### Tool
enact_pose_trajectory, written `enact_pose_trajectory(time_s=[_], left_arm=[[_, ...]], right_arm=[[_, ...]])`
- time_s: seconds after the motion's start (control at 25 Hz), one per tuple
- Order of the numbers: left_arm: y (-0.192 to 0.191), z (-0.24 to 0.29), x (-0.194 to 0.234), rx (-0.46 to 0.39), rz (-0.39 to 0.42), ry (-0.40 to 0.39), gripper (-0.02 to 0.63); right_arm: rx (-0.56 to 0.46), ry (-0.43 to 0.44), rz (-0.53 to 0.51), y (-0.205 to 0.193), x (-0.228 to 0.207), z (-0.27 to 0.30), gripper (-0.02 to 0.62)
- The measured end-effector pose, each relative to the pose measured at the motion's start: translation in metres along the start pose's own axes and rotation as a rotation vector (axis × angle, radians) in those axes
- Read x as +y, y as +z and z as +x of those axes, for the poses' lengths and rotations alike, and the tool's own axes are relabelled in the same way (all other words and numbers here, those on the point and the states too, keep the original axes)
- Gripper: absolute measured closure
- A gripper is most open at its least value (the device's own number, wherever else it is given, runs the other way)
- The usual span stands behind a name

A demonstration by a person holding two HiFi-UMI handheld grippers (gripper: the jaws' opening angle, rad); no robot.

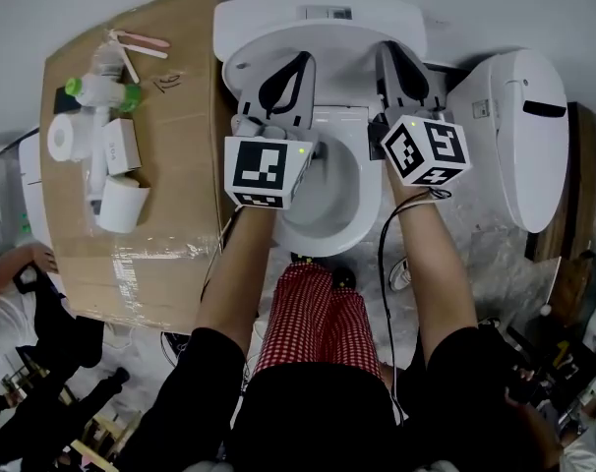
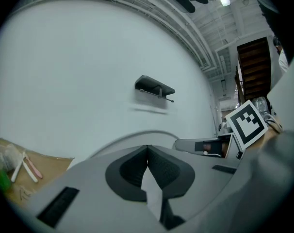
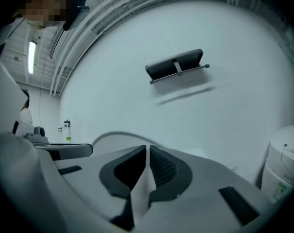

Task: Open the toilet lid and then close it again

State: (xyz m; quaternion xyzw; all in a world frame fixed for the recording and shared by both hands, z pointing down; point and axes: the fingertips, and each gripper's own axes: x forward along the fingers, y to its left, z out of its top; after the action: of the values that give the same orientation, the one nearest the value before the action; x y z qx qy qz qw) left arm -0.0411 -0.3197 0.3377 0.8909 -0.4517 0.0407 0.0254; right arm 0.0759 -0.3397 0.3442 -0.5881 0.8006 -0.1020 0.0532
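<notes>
Toilet lid (image 1: 251,55) stands raised against the tank (image 1: 323,13), bowl (image 1: 329,203) exposed below it. Both grippers point level at its upper rim, left gripper (image 1: 300,63) near the rim's left part, right gripper (image 1: 392,53) near its right part; actual contact with the rim cannot be confirmed. Left gripper's jaws meet at the tips with nothing clamped between them. Right gripper's jaws are all but closed, a thin slit between the pads, nothing gripped, and the lid's curved rim shows just beyond both.
</notes>
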Motion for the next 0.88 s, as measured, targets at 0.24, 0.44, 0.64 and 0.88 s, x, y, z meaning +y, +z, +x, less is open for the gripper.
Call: enact_pose_trajectory(time_s=[0.24, 0.44, 0.64, 0.88], left_arm=[[-0.003, -0.010, -0.005, 0.003, -0.021, 0.001, 0.598], [0.007, -0.024, -0.014, -0.004, 0.006, 0.002, 0.598], [0.017, -0.043, -0.021, -0.001, 0.011, 0.018, 0.598], [0.038, -0.070, -0.039, 0.002, 0.018, 0.035, 0.598]], right_arm=[[-0.026, 0.005, 0.012, 0.009, 0.006, -0.013, 0.558], [-0.049, 0.009, 0.043, 0.017, 0.011, -0.033, 0.558], [-0.033, 0.038, 0.006, 0.024, 0.025, -0.057, 0.558], [-0.039, 0.069, -0.010, 0.045, 0.037, -0.093, 0.558]])
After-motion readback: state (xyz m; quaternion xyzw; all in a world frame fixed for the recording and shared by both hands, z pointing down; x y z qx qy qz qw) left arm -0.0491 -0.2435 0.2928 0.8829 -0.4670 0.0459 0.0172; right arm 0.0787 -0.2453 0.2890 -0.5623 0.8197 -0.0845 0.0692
